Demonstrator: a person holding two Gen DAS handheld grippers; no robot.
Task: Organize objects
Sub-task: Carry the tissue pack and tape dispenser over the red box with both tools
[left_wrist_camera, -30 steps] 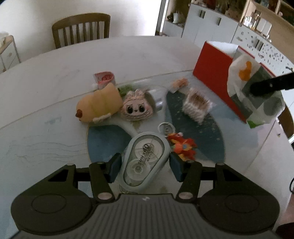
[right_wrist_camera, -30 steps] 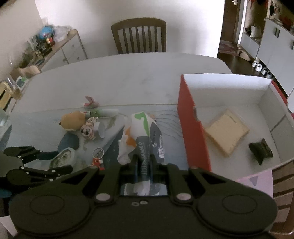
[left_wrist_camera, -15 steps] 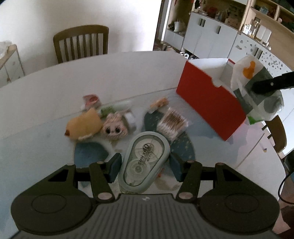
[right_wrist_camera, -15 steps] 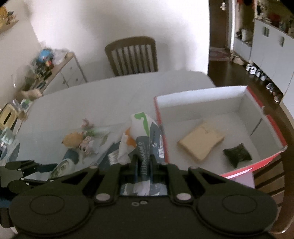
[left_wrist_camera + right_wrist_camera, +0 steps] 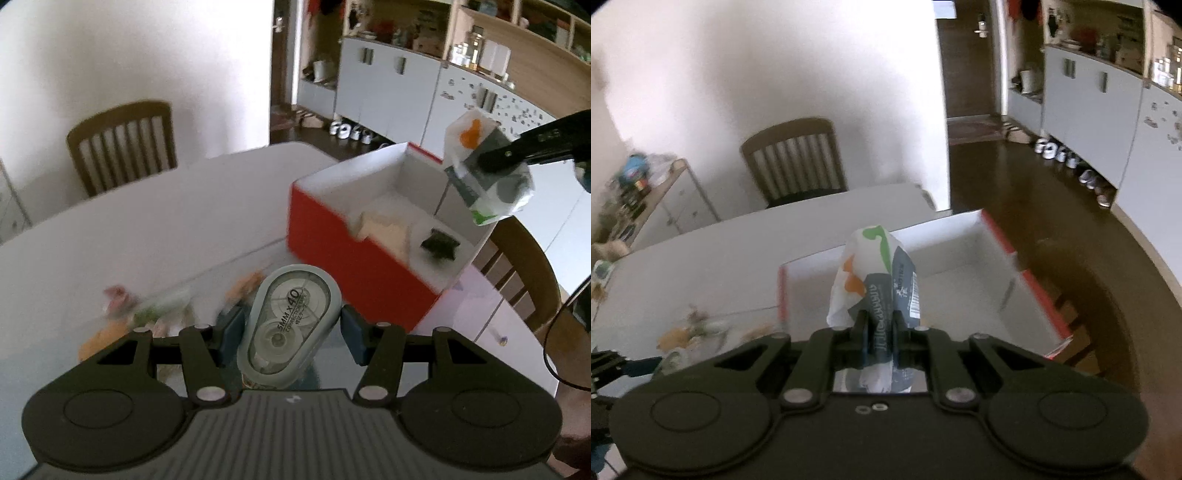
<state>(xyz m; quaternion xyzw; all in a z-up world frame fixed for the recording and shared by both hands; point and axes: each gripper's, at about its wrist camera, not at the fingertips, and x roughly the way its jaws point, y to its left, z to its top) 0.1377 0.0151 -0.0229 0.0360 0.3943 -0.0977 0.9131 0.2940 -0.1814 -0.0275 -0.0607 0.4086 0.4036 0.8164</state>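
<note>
My left gripper (image 5: pixel 291 332) is shut on a pale green correction tape dispenser (image 5: pixel 290 325), held above the table just left of the red box (image 5: pixel 354 266). The box has a white inside holding a tan flat piece (image 5: pixel 384 229) and a small dark object (image 5: pixel 439 242). My right gripper (image 5: pixel 881 328) is shut on a crumpled white plastic packet (image 5: pixel 875 273) with green, orange and grey print, held over the open box (image 5: pixel 964 251). In the left wrist view that packet (image 5: pixel 487 173) hangs from the right gripper's fingers (image 5: pixel 517 155) above the box's far right side.
Blurred small toys and wrappers (image 5: pixel 147 317) lie on the white table (image 5: pixel 147 221) left of the box. A wooden chair (image 5: pixel 122 144) stands at the far side, another chair (image 5: pixel 524 266) behind the box. Cabinets (image 5: pixel 406 92) line the right wall.
Both grippers have risen and swung right toward the red box, each keeping its hold. The packet now hangs over the box's inside; the toy pile has slid to the lower left.
</note>
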